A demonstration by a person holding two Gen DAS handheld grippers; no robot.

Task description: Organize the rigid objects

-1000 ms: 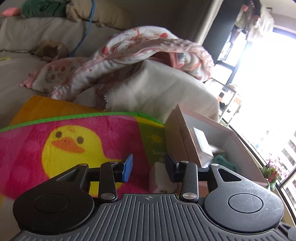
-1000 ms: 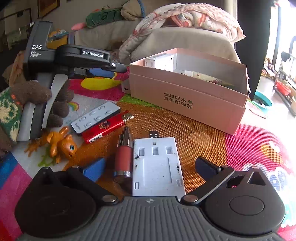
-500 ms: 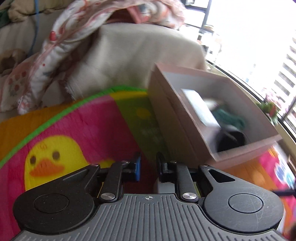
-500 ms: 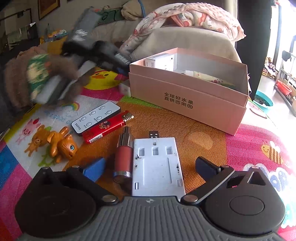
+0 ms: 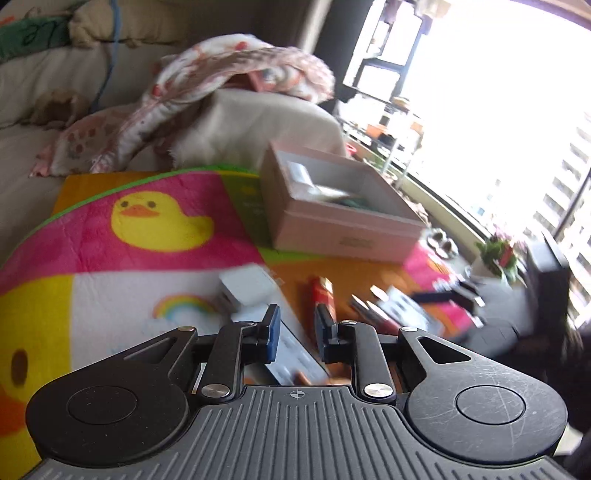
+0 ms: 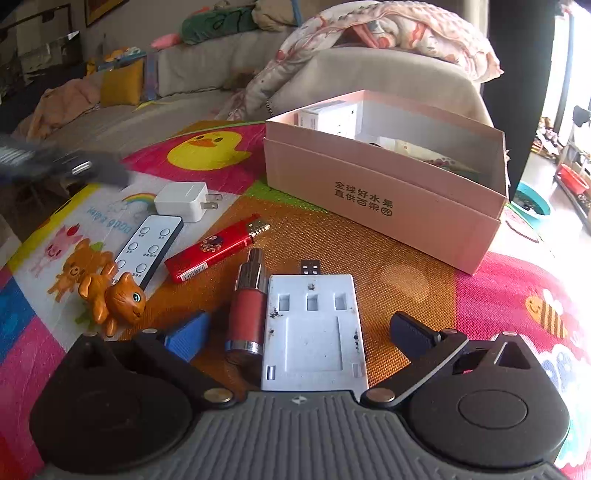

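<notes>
A pink cardboard box (image 6: 384,192) with several items inside stands on the play mat; it also shows in the left wrist view (image 5: 343,225). In front of it lie a white charger plug (image 6: 181,201), a white remote (image 6: 147,245), a red lighter (image 6: 214,249), a red cylinder (image 6: 247,306), a white plastic plate (image 6: 312,328), a small black USB piece (image 6: 310,266) and an orange cat figure (image 6: 110,299). My right gripper (image 6: 295,332) is open wide around the plate and cylinder. My left gripper (image 5: 295,328) is empty, jaws a narrow gap apart, above the remote (image 5: 291,354) and near the charger (image 5: 243,286).
A colourful play mat (image 6: 480,295) with a yellow duck (image 6: 207,146) covers the surface. A sofa with a flowered blanket (image 6: 388,33) and cushions lies behind the box. A bright window (image 5: 498,110) is to the right. The left gripper's blurred body (image 6: 55,166) shows at far left.
My left gripper pulled back from beside the box and swung toward the items; the white charger now lies uncovered by the remote. My right gripper has not moved.
</notes>
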